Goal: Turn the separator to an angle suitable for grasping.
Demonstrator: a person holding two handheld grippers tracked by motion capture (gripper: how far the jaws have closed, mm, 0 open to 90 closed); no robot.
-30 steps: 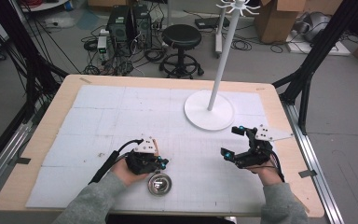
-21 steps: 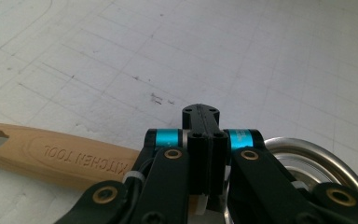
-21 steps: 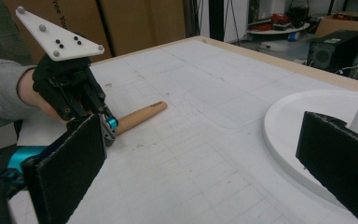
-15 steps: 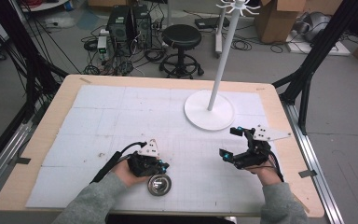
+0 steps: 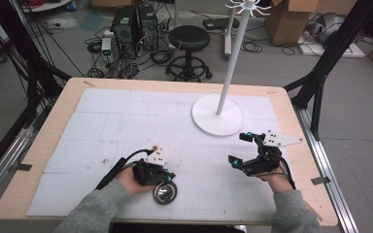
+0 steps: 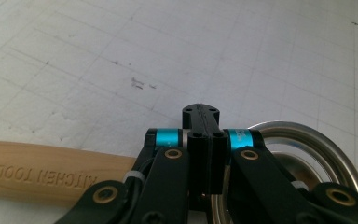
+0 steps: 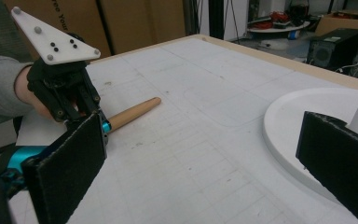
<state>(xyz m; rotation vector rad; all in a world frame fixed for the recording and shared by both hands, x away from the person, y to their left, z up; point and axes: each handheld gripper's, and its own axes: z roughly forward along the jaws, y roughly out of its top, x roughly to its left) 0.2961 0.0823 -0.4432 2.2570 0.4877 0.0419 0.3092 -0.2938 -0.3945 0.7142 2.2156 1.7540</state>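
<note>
A kitchen tool with a wooden handle (image 6: 51, 172) and a round metal bowl (image 5: 165, 193) lies on the white mat near the front edge. My left gripper (image 5: 161, 177) points down at it, and its jaws (image 6: 200, 122) stand pressed together where the handle meets the bowl (image 6: 303, 144). That joint is hidden behind the jaws. In the right gripper view the handle (image 7: 133, 112) sticks out from under the left gripper (image 7: 100, 127). My right gripper (image 5: 239, 148) hovers at the front right, open, nothing between its wide-set pads (image 7: 70, 172).
A white coat stand's round base (image 5: 218, 116) sits on the mat just beyond my right gripper, its pole (image 5: 229, 63) rising from it; the base (image 7: 303, 116) lies close to the right pad. The wooden table edge (image 5: 63, 114) frames the mat. A stool (image 5: 189, 41) stands behind.
</note>
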